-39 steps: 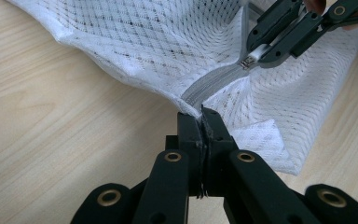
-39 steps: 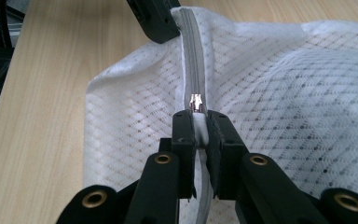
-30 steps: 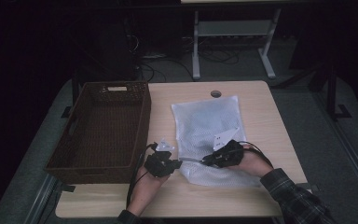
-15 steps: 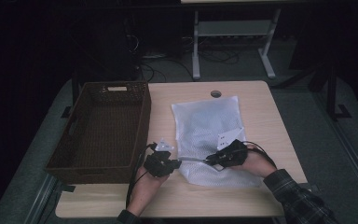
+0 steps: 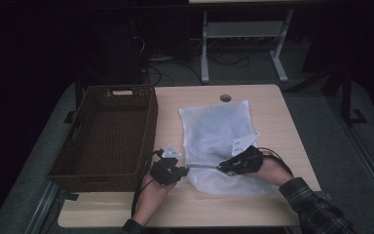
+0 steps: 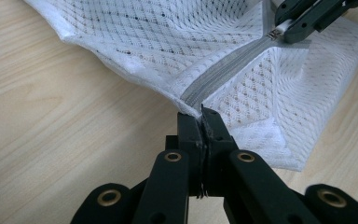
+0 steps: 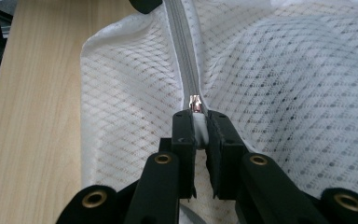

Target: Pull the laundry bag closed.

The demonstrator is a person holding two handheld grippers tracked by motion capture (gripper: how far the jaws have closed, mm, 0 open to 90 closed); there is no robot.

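High view overhead, gripper views close, shared mesh bag (image 5: 219, 141)

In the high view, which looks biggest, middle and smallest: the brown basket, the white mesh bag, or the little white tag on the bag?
1. Brown basket, biggest.
2. White mesh bag, a bit smaller.
3. White tag, by far the smallest.
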